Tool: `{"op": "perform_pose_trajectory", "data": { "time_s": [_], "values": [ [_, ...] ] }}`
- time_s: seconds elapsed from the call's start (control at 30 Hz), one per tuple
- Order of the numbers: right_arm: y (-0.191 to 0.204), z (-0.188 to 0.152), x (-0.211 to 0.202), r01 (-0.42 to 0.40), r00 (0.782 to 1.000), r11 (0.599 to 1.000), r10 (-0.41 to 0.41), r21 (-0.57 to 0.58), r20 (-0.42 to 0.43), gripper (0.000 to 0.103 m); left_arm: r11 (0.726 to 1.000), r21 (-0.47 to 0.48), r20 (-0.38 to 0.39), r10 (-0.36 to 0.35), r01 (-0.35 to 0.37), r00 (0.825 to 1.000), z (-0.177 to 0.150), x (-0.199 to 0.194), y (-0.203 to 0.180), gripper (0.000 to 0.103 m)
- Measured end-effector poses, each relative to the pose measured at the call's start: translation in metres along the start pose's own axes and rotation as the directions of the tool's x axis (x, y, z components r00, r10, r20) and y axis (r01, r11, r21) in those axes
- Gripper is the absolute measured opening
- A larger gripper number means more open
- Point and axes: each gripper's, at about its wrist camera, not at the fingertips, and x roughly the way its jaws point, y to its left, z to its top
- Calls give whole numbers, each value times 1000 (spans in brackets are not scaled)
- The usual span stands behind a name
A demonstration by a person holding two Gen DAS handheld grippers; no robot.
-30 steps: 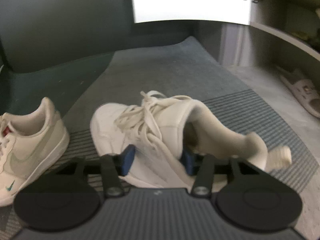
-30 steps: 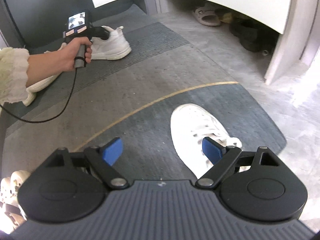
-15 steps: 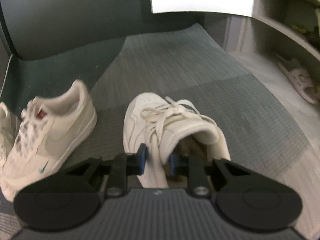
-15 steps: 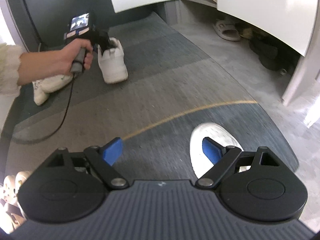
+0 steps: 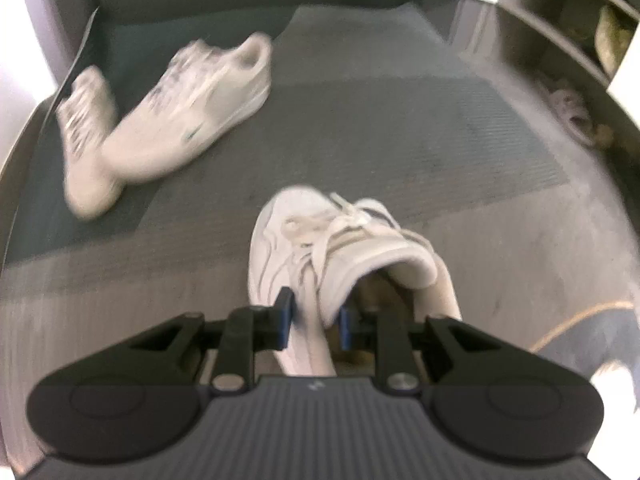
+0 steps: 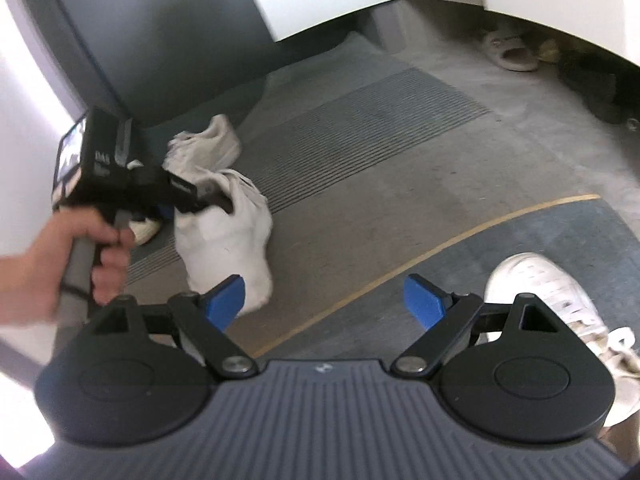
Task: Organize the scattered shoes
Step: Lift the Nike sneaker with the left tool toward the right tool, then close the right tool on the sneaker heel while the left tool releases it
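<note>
My left gripper (image 5: 314, 320) is shut on the side wall of a white lace-up sneaker (image 5: 320, 248) and holds it off the floor, toe pointing away. The same sneaker (image 6: 224, 240) hangs from the left gripper (image 6: 188, 196) in the right wrist view. Two more white sneakers (image 5: 192, 104) lie together on the mat at the left. My right gripper (image 6: 324, 304) is open and empty above the floor. Another white sneaker (image 6: 552, 304) lies just right of its right finger.
A ribbed grey mat (image 5: 400, 120) covers the floor, with a dark rug edged by a yellow line (image 6: 440, 248). An open shoe cabinet (image 5: 560, 32) stands at the right. A pale sandal (image 6: 508, 52) and dark shoes (image 6: 592, 88) lie beneath it.
My left gripper closed on the sneaker, lifted it and carried it back from the other two sneakers, towards the right gripper. The right gripper stayed open and shifted left of the lone sneaker.
</note>
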Motion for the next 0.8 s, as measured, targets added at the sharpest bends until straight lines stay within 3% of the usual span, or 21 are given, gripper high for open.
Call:
{"op": "perform_pose_trajectory", "data": {
  "time_s": [0.1,0.2,0.27,0.3,0.4,0.5,0.57,0.7,0.8],
  "values": [
    [8,-6,-5,-16,1000,1000,16,-28,3,89,999,31,13,-6,6,1000,-20,1,3,28],
    [13,-9,-2,-29,1000,999,28,-34,-12,89,990,138,78,-10,-1,997,-35,-5,-1,33],
    [16,-12,0,-38,999,999,37,-39,-22,89,989,144,79,-37,26,996,-38,-14,8,47],
    [18,-13,1,-42,999,998,41,-41,-28,89,988,152,78,-48,35,996,-40,-21,13,60],
    [22,-16,4,-56,998,997,54,-48,-43,89,985,166,85,-69,54,994,-50,-47,29,63],
    [29,-16,12,-67,996,995,63,-72,-61,89,984,108,67,-149,141,987,-60,-84,58,76],
    [37,-9,24,-72,995,991,63,-114,-76,89,978,83,121,-200,191,972,-77,-120,80,81],
    [54,6,54,-86,991,977,64,-196,-119,88,985,53,234,-171,163,957,-117,-169,103,84],
    [71,23,94,-111,982,963,68,-246,-177,88,979,-30,234,-187,200,954,-137,-184,123,85]
  ]
}}
